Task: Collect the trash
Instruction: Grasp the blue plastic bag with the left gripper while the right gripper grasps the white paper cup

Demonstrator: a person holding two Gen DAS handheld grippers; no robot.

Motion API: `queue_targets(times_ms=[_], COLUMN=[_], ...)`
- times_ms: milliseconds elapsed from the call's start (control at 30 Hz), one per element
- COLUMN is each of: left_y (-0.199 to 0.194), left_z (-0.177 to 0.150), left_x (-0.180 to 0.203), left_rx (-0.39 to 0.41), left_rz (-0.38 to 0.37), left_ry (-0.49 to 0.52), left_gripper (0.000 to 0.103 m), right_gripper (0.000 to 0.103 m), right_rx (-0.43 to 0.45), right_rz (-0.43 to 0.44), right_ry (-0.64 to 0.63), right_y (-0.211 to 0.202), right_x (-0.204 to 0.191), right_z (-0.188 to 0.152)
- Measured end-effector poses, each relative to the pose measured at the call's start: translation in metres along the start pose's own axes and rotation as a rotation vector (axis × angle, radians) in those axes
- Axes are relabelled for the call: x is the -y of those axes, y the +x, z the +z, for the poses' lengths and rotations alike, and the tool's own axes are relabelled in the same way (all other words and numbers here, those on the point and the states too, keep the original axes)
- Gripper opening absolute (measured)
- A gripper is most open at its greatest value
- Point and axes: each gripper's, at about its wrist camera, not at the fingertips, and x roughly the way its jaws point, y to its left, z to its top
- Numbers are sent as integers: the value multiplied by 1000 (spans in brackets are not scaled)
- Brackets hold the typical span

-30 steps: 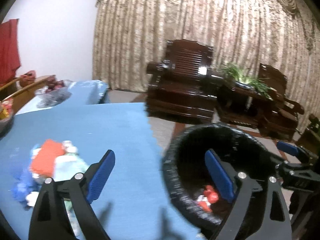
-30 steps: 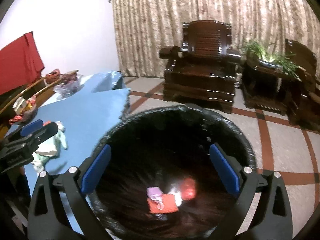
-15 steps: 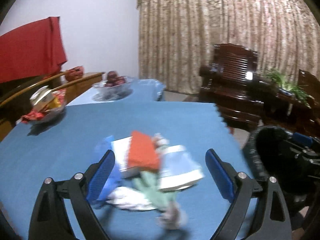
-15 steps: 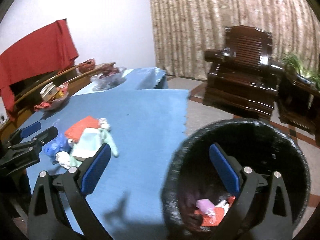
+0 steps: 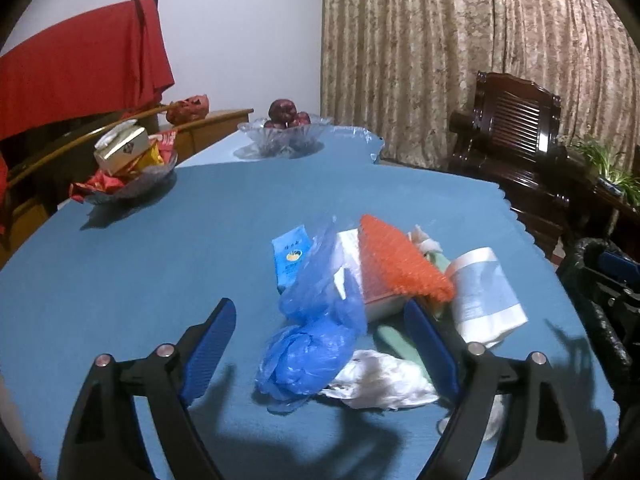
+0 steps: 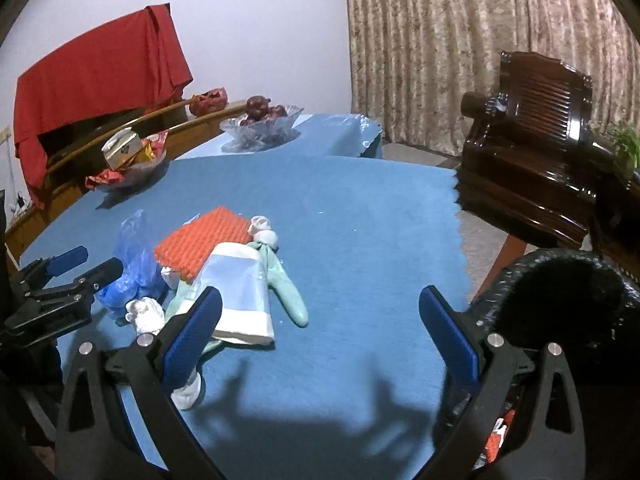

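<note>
My worktop (image 5: 168,264) wears a plain mid-blue cloth, and on it lie a crumpled bright blue bag (image 5: 316,340), an orange mat (image 5: 396,260) with a bumpy grid pattern, a pale blue and white pack (image 5: 486,292), a small blue packet (image 5: 290,254) with a yellow mark, a mint-green strip (image 6: 286,284) and white tissue (image 5: 380,380). Both my left hand-held gripper (image 5: 328,350) and right hand-held gripper (image 6: 324,330) are black with deep blue pads. Behind hang a beige curtain (image 5: 460,48) with a brown mottled pattern and a red cloth (image 5: 80,64), beside a dark brown chair (image 6: 532,152) and a black bin (image 6: 560,300).
</note>
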Motion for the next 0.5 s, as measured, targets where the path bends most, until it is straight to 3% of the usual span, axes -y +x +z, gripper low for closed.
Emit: queue_targets(times_ms=[233, 500], left_y=[22, 37], left_z=[-7, -9], left_x=[-11, -16], left_rx=[-46, -83], left_rz=[-10, -44], left_ry=[-28, -45], left_gripper=[78, 62], right_gripper=[96, 76], right_rx=[-49, -121], right_rz=[20, 61], right_ry=[-39, -63], right_y=[29, 57], right_x=[-17, -28], right_z=[-4, -14])
